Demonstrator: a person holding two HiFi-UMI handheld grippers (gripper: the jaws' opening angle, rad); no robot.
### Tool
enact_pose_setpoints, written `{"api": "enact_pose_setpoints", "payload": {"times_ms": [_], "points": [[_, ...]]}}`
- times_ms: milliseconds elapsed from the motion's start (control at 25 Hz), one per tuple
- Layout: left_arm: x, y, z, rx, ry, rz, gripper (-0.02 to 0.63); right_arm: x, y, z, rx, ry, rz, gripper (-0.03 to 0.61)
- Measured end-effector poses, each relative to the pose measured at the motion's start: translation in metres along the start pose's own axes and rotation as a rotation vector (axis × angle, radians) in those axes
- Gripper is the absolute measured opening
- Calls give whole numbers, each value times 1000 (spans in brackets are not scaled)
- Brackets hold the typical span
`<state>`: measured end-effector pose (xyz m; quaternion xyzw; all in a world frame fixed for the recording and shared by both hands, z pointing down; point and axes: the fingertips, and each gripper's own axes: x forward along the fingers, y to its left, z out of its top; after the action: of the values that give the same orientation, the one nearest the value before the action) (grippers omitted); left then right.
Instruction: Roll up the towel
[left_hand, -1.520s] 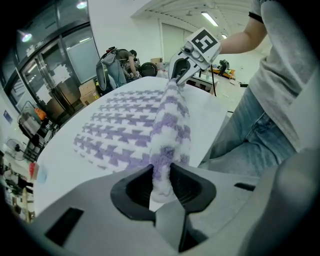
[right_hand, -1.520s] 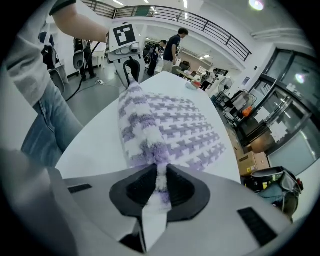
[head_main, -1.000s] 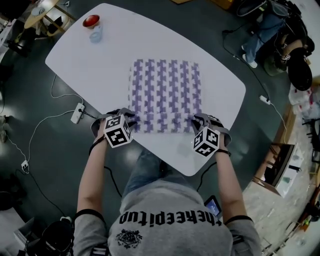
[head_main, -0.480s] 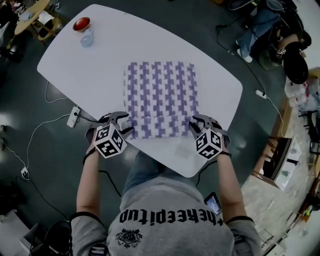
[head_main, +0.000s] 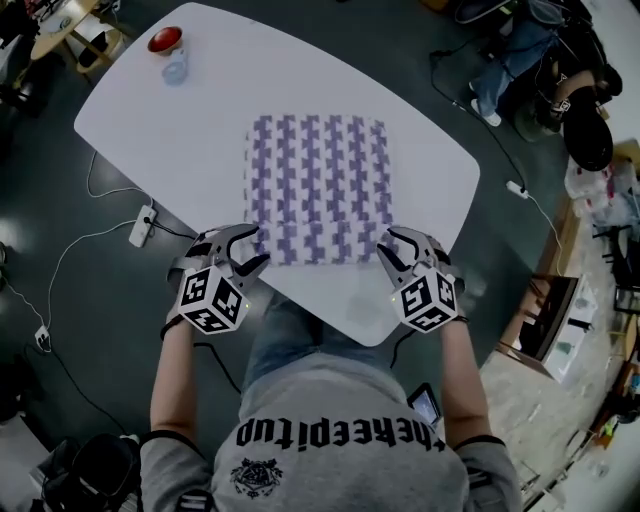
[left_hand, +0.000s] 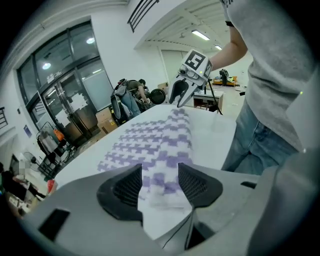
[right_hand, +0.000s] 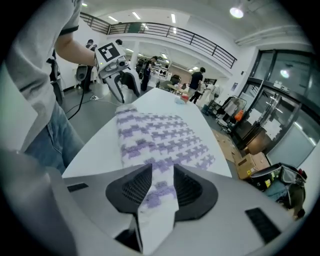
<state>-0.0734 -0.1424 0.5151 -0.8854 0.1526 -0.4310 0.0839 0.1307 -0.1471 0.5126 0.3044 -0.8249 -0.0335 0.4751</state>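
Note:
A purple-and-white patterned towel (head_main: 318, 185) lies flat on the white table (head_main: 200, 110), its near edge turned over into a low roll (head_main: 320, 252). My left gripper (head_main: 252, 250) hovers over the roll's left end and my right gripper (head_main: 390, 250) over its right end. Both pairs of jaws have just been opening and now stand apart. In the left gripper view the gripper (left_hand: 160, 177) frames the towel (left_hand: 150, 145) below, not pinched. The right gripper view shows the same: its gripper (right_hand: 161, 184) is above the towel (right_hand: 155, 137) without gripping it.
A red bowl (head_main: 165, 40) and a clear cup (head_main: 176, 70) stand at the table's far left corner. A power strip (head_main: 140, 225) with cables lies on the floor to the left. Chairs and bags crowd the floor at the upper right.
Both grippers let go of the towel's rolled near edge, opened, and lifted up and back toward me. The towel stays on the table.

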Motion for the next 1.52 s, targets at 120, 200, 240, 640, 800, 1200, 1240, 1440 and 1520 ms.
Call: {"api": "enact_pose_setpoints", "payload": {"times_ms": [120, 200, 240, 640, 800, 1200, 1240, 1440, 1520], "points": [[29, -37, 9, -16, 43, -44, 209, 3, 24, -27, -64, 33, 57, 127], [33, -52, 6, -37, 76, -55, 236, 7, 40, -36, -118, 72, 91, 141], [34, -54, -2, -43, 98, -49, 243, 13, 47, -39, -147, 95, 101, 150], [82, -32, -61, 8, 311, -13, 261, 70, 38, -72, -255, 181, 85, 169], [85, -25, -68, 39, 341, 5, 257, 79, 35, -70, -257, 195, 65, 163], [80, -24, -55, 58, 334, -22, 95, 69, 31, -73, -244, 187, 100, 72], [78, -26, -54, 57, 332, -36, 95, 66, 32, -72, -241, 184, 112, 72], [75, -26, -42, 37, 322, -137, 96, 56, 24, -73, -225, 177, 197, 72], [70, -24, -43, 27, 318, -168, 97, 55, 25, -68, -213, 176, 225, 72]]}}
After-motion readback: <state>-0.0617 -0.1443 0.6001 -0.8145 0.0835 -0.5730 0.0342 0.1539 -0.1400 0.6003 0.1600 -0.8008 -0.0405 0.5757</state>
